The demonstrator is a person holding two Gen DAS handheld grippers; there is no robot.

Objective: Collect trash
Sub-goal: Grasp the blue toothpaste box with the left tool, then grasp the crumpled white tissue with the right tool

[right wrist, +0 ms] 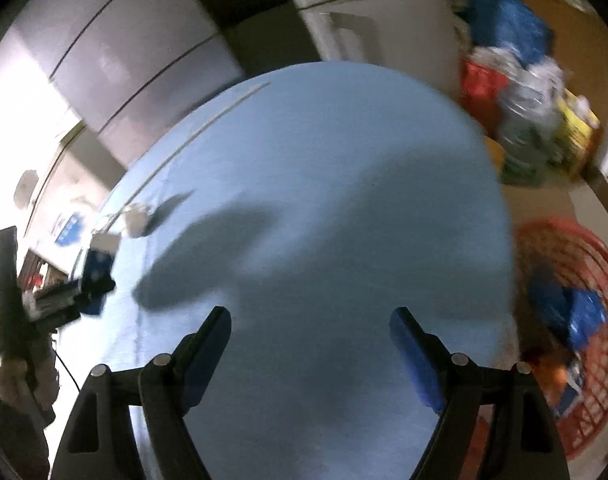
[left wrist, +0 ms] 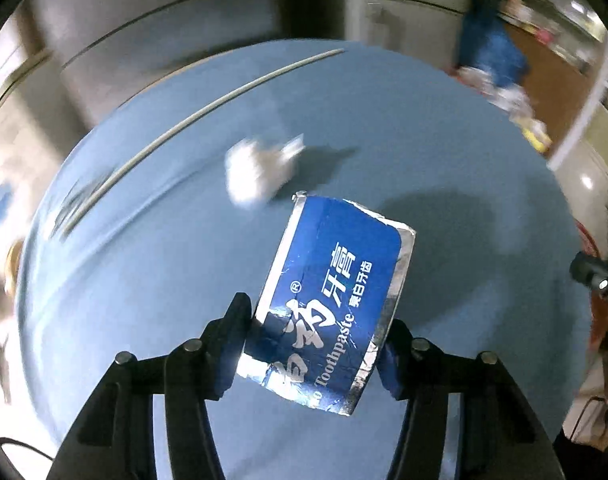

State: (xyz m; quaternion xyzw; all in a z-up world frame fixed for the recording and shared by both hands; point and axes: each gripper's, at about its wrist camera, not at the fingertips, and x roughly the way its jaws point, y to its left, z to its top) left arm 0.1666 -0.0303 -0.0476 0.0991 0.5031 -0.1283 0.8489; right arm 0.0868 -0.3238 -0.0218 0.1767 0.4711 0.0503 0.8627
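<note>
So the toothpaste box is a flattened blue one with silver edges and white lettering, and it's pinched between the left tongs, held up off the blue worktop, tilted with its far end leaning right. In the right wrist view you can spot the same box way over on the left, small and blurry, sticking out of the left tongs. Just past it on the worktop sits a crumpled white wad of paper, blurred. A thin pale rod lies along the far left of the worktop. The right tongs are spread wide with nothing in them, hanging over bare blue worktop. Off the worktop's right edge there's a red mesh basket down low with blue and orange stuff inside.
</note>
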